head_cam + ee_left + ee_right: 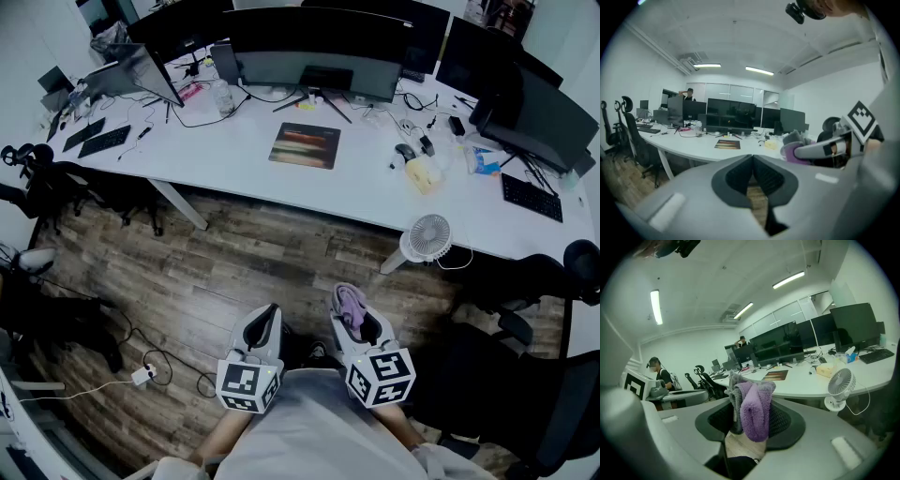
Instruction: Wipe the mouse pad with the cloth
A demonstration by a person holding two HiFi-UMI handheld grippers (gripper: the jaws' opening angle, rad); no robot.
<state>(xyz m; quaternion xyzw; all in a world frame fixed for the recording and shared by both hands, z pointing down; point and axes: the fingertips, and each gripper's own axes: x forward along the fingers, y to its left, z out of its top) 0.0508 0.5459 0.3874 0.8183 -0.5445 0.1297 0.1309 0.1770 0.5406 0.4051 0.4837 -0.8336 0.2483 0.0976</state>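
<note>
"Where is the cloth [754, 401]?"
"Bunched between the right gripper's [749, 420] jaws, clamped. The left gripper [752, 174] is pressed together on nothing."
"And the mouse pad [305, 145]?"
"Flat on the desk [234, 167], near its front edge, well apart from both."
"How will the cloth handle?"
"Soft, light and floppy, I'd judge. Keep hold of the bunched middle."

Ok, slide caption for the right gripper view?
Right gripper shut on purple cloth, mouse pad on desk beyond.

Left gripper [270, 315] and right gripper [356, 317] are pale grey shells with dark ribbed pads [736, 177] and black-and-white marker cubes [249, 385]; the person wears a light grey shirt [309, 427]
</note>
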